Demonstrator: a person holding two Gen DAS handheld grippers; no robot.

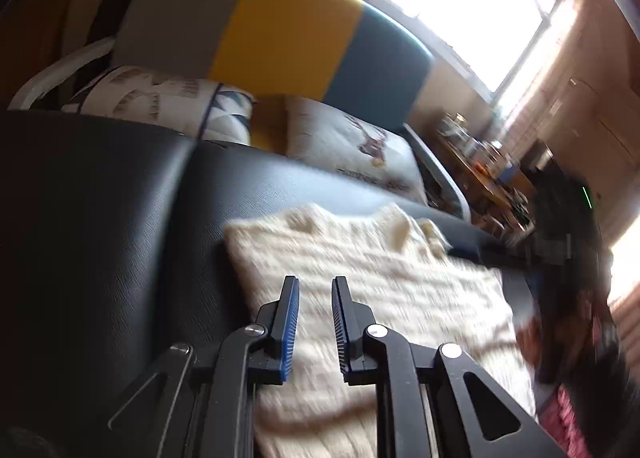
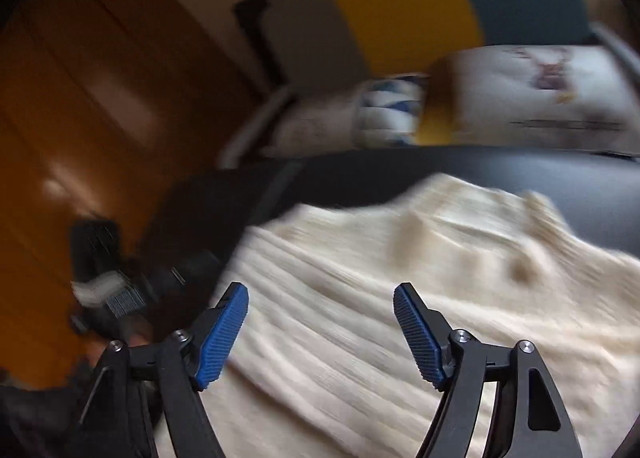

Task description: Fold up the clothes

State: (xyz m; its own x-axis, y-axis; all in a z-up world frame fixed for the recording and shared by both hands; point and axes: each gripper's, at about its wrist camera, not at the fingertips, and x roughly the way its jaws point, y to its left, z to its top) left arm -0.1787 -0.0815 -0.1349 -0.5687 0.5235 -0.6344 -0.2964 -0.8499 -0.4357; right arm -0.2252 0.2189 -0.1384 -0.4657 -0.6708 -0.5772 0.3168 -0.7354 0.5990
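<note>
Cushions (image 1: pixel 352 142) behind sweater (image 1: pixel 360 270), seemingly apart

Surface: a black leather-look cushion (image 1: pixel 120 194) is lying across the foreground, with a seam running through it.
Backrest: a panel (image 1: pixel 280 26) striped grey, yellow and teal is standing behind the cushion.
Pillows: a deer-print pillow (image 1: pixel 356 146) is leaning against the teal stripe; a pillow with blue triangles (image 1: pixel 168 102) is sitting beside it, under the grey stripe.
Window: a bright window (image 1: pixel 476 6) is glaring at upper right.
Side table: a cluttered wooden table (image 1: pixel 480 166) is standing below the window, its items blurring together.
Door: an orange-brown wooden door (image 2: pixel 92 106) is filling the left of the right wrist view.
</note>
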